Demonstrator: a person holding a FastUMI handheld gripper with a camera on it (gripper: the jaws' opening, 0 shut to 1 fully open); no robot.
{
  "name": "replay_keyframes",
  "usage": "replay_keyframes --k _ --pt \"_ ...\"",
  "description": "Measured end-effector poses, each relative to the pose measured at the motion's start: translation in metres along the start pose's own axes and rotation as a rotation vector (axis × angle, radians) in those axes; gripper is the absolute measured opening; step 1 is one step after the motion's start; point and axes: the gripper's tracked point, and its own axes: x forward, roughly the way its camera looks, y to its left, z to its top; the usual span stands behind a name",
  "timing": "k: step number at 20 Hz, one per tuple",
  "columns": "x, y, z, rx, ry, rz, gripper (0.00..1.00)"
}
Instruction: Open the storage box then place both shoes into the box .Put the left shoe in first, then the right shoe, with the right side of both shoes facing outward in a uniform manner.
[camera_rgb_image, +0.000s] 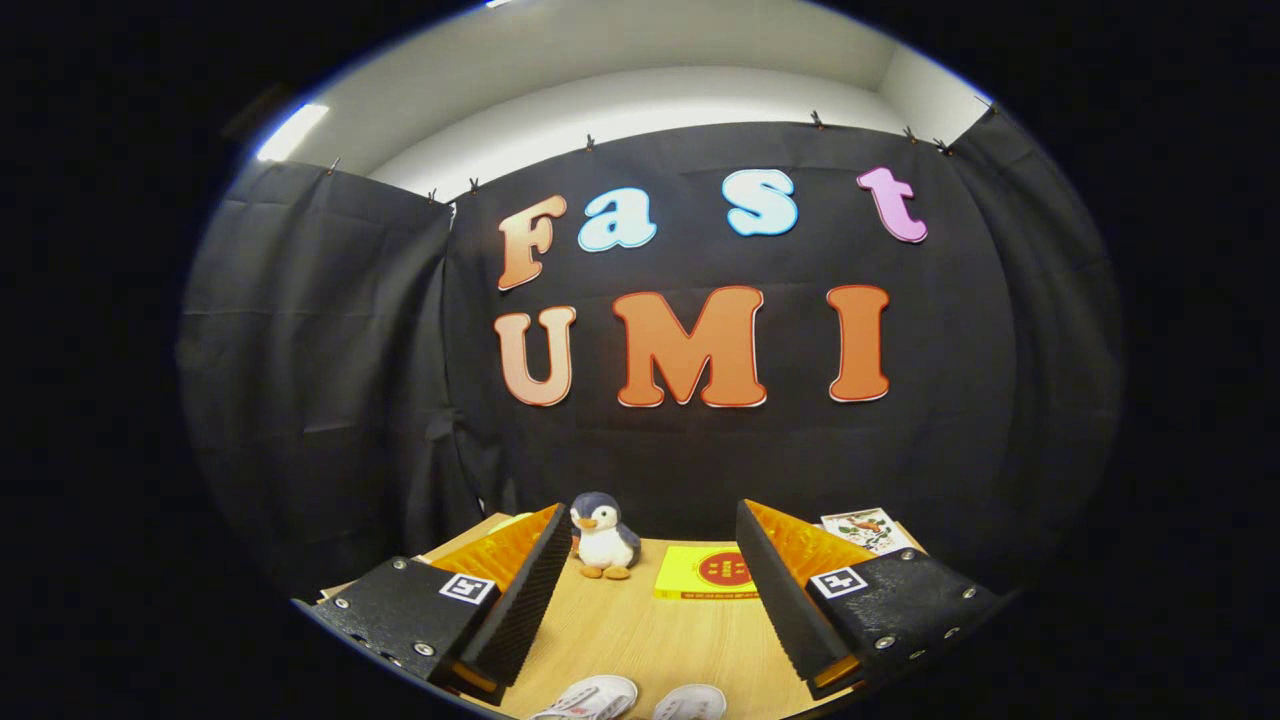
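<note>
A ceiling light (290, 132) glows at the upper left; the bench (640, 630) is evenly lit and sharp, while fisheye distortion bends the edges and corners darken.

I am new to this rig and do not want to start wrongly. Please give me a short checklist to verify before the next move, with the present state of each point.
1. Claw open, fingers holding nothing: ok.
2. Both shoes in view: ok. The two white shoes lie on the wooden table, near the claw and between its fingers; only their tips show.
3. Which shoe is the left one: cannot tell.
4. Storage box located, lid state known: cannot tell.
5. Path ahead: the plush penguin and yellow book lie beyond the fingers, apart from the shoes: ok.
</note>
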Motion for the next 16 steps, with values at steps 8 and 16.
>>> replay_keyframes --k 8,16 --pt "0.012 0.051 -0.053 0.09 0.166 0.137 0.99" --pt "0.007 0.118 -0.145 0.233 0.466 0.313 0.99"
